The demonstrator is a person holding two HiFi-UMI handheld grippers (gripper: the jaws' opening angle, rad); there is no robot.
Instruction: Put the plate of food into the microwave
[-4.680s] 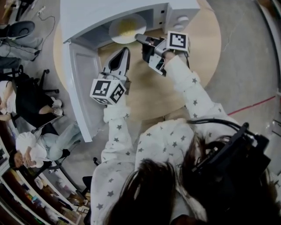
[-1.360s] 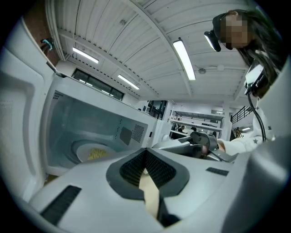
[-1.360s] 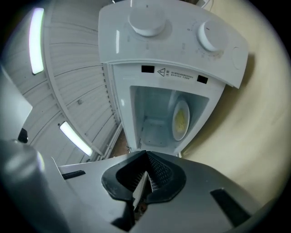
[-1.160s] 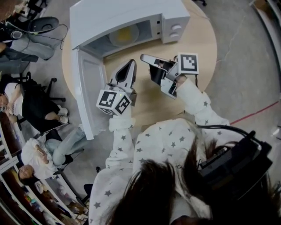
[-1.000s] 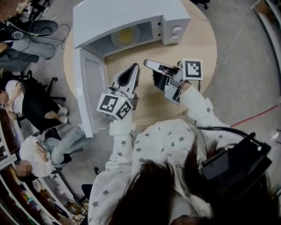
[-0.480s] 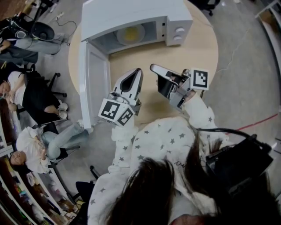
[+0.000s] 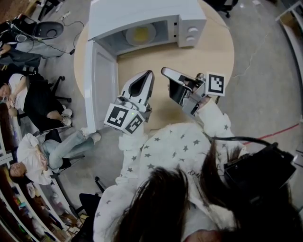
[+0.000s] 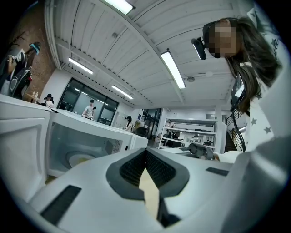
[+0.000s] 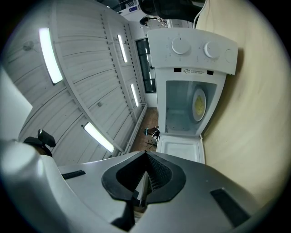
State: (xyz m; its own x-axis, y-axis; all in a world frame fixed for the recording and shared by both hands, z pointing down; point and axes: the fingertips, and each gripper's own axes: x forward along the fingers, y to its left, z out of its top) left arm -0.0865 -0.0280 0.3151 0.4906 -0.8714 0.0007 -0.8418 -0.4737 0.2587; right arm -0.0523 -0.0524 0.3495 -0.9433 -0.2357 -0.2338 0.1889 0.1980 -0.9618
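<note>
The white microwave [image 7: 142, 12] stands at the far side of the round wooden table [image 7: 210, 54], its door [image 7: 102, 80] swung open to the left. Inside, on the turntable, lies the plate of yellow food [image 7: 140, 34], also seen in the left gripper view [image 8: 78, 160] and the right gripper view [image 9: 199, 103]. My left gripper [image 7: 149, 73] hovers over the table in front of the opening, shut and empty [image 8: 146, 151]. My right gripper [image 7: 164, 71] is beside it, also shut with nothing in it [image 9: 146, 154].
The microwave's knobs [image 7: 191, 31] sit at its right end. The open door overhangs the table's left edge. People sit on chairs [image 7: 33, 108] on the floor to the left. Bare wood lies to the right of both grippers.
Both grippers have drawn back from the microwave mouth toward me; the right one was beside the plate several seconds ago. The plate stays inside and the door stays open.
</note>
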